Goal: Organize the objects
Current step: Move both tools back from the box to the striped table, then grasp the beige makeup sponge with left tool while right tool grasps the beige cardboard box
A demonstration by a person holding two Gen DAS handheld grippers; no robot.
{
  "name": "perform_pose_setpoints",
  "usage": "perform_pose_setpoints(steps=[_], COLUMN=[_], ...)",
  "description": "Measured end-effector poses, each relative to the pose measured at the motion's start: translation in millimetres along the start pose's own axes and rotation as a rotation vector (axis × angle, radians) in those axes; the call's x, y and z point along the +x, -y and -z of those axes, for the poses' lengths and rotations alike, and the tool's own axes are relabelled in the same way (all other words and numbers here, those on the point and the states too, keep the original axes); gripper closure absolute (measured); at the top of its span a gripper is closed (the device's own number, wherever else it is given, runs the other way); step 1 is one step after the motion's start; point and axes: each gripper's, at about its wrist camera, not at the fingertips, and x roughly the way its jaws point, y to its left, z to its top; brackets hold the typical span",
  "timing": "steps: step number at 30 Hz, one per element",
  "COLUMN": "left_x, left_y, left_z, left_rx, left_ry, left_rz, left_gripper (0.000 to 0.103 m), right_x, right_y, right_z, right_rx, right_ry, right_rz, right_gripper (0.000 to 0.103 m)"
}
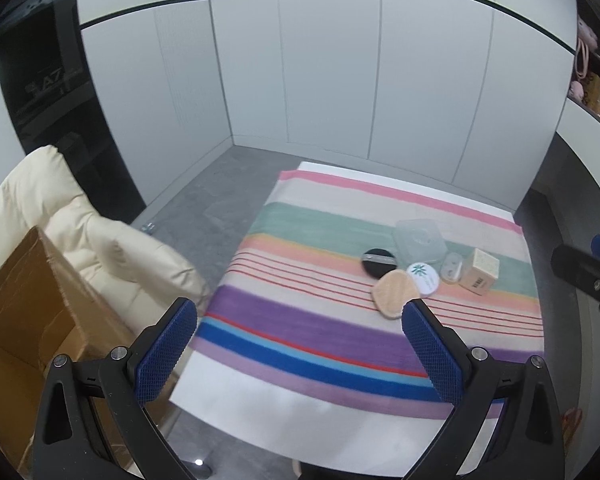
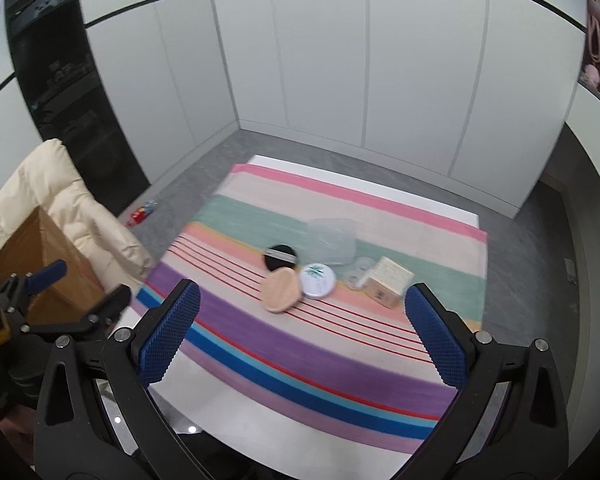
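Note:
On a striped cloth [image 1: 340,332] [image 2: 260,332] lie a beige puff [image 1: 395,290] [image 2: 280,290], a black round puff [image 1: 378,261] [image 2: 280,257], a white round tin with a green mark [image 1: 422,277] [image 2: 318,280], a clear plastic box [image 1: 419,241] [image 2: 331,241], a small clear case [image 1: 452,267] [image 2: 356,273] and a tan carton [image 1: 481,271] [image 2: 388,280]. My left gripper [image 1: 300,344] is open and empty, above the cloth's near part. My right gripper [image 2: 302,336] is open and empty, short of the objects.
A cream padded chair [image 1: 80,224] [image 2: 60,200] and a brown cardboard box [image 1: 32,320] [image 2: 44,256] stand at the left. White cabinet walls [image 1: 320,80] stand behind. The other gripper shows at the right edge [image 1: 588,276] and at the left [image 2: 60,304].

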Motion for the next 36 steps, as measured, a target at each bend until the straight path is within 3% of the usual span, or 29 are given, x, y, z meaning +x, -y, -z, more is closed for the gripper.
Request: perform_pose_setpoints(steps=[6, 14, 20, 25, 36], left_x=[11, 24, 50, 83, 172], left_y=[21, 52, 75, 92, 106], left_z=[-6, -7, 1, 12, 26], left_rx=[0.024, 0.052, 0.109, 0.170, 0.187], left_ry=[0.009, -0.033, -0.080, -0.103, -0.188], left_rz=[0.028, 0.101, 0.156, 0.195, 0.249], left_gripper=[0.000, 0.000, 0.000, 0.000, 0.006], right_x=[14, 24, 32, 63, 154], right_y=[40, 78, 84, 87, 89], right_z=[20, 42, 57, 66, 65], right_rx=[0.100, 0.134, 0.108, 0.083, 0.094], right_ry=[-0.056, -0.097, -0.103, -0.134, -0.182], right_rz=[-0.009, 0.062, 0.117, 0.169, 0.156], right_gripper=[0.000, 0.000, 0.000, 0.000, 0.000])
